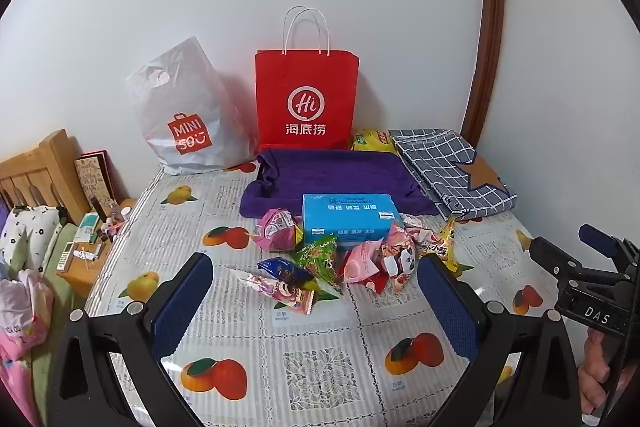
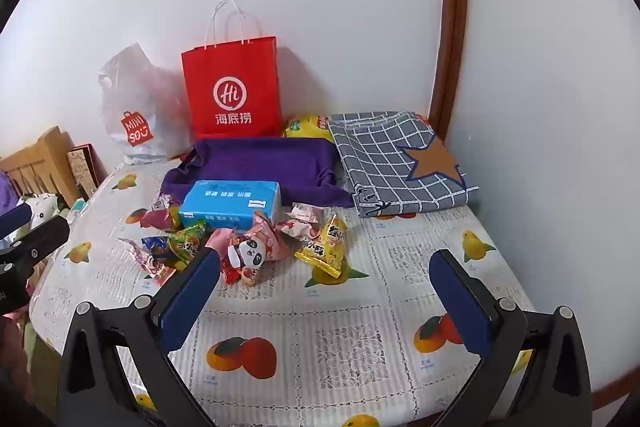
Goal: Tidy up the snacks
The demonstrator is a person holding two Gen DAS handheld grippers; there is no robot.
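Several small snack packets [image 1: 352, 259] [image 2: 248, 247] lie heaped on the fruit-print tablecloth [image 1: 320, 359] [image 2: 340, 347], in front of a blue tissue pack [image 1: 350, 221] [image 2: 232, 203]. Among them are a yellow packet [image 2: 326, 247], a green one [image 1: 320, 259], a panda-print one [image 2: 250, 253] and a long pink one [image 1: 276, 289]. My left gripper [image 1: 316, 303] hovers open just short of the heap, nothing between its fingers. My right gripper [image 2: 324, 301] also stands open and empty, to the right of the heap. The right gripper's body [image 1: 588, 283] shows at the left wrist view's right edge.
A red paper bag [image 1: 306, 99] [image 2: 234, 91] and a grey plastic bag [image 1: 188, 115] [image 2: 136, 115] lean against the back wall. A purple cloth [image 1: 332, 175] [image 2: 256, 163] and a folded checked fabric [image 1: 452, 167] [image 2: 396, 163] lie behind the snacks. A bedside shelf with clutter [image 1: 92, 235] is left.
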